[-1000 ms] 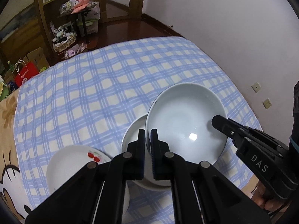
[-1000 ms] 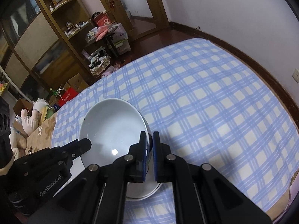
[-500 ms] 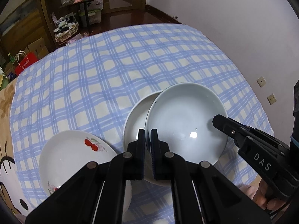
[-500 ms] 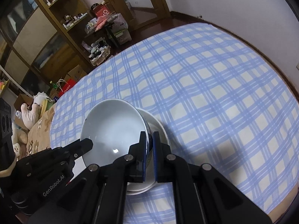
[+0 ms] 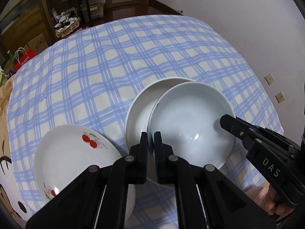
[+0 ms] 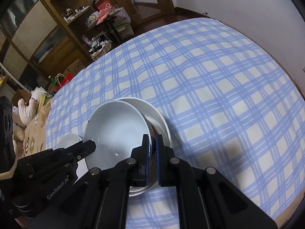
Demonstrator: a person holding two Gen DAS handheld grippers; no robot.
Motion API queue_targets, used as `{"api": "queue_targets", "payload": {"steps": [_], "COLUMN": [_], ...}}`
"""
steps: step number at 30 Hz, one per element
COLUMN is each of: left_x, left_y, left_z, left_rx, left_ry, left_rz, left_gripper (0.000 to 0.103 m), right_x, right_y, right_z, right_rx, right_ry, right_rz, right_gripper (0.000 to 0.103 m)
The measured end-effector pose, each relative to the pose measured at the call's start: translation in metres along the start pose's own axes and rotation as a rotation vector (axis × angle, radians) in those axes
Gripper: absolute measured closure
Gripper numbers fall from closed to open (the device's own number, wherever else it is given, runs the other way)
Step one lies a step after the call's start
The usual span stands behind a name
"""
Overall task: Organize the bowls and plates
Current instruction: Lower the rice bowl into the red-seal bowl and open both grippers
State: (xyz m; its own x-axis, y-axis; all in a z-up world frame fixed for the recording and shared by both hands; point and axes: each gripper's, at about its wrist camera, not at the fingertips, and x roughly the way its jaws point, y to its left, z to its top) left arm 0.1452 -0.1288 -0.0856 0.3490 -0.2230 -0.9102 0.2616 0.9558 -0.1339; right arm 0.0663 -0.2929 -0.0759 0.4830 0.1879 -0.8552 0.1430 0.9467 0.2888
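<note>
A pale blue-white bowl point(image 5: 190, 122) point(image 6: 116, 131) hangs tilted just above a white bowl point(image 5: 141, 112) point(image 6: 160, 122) that rests on the blue checked cloth. My left gripper point(image 5: 150, 143) is shut on the held bowl's left rim. On the opposite rim my right gripper point(image 6: 151, 147) is shut too; its black fingers point(image 5: 228, 122) show in the left wrist view. A white plate with cherries point(image 5: 72, 162) lies to the left, partly under my left gripper, and only its edge point(image 6: 68, 141) shows in the right wrist view.
The table point(image 5: 118, 61) point(image 6: 219, 87) is covered by a blue checked cloth, bare beyond the dishes. A white wall stands close at the right. Wooden shelves point(image 6: 47, 24), boxes and a red bag point(image 5: 24, 59) crowd the floor past the far edge.
Both grippers have sunk with the bowl toward the white bowl below. The table and the cherry plate look nearer and larger. Both grips are unchanged.
</note>
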Motion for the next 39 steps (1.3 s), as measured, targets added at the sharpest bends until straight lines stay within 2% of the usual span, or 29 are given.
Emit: {"api": "queue_targets", "payload": {"steps": [16,19,30,39], "left_x": [0.002,0.002,-0.006,-0.015], "left_y": [0.000,0.001,0.000,0.008], "left_z": [-0.004,-0.005,-0.010,-0.013], "left_rx": [0.015,0.011,0.036,0.021], "left_ry": [-0.006,-0.004,0.001,-0.016], "left_rz": [0.018,0.023,0.041,0.050], "left_gripper": [0.094,0.088,0.083,0.072], "right_x": [0.003,0.002,-0.002,-0.003], "right_y": [0.000,0.001,-0.005,-0.011], "right_z": [-0.011,-0.011,-0.008,-0.010], "right_rx": [-0.025,-0.027,-0.022,0.022], "right_ry": [-0.007,-0.003,0.001,0.006], "right_rz": [-0.025,-0.021,-0.005,0.027], "right_gripper": [0.096,0.095,0.095,0.092]}}
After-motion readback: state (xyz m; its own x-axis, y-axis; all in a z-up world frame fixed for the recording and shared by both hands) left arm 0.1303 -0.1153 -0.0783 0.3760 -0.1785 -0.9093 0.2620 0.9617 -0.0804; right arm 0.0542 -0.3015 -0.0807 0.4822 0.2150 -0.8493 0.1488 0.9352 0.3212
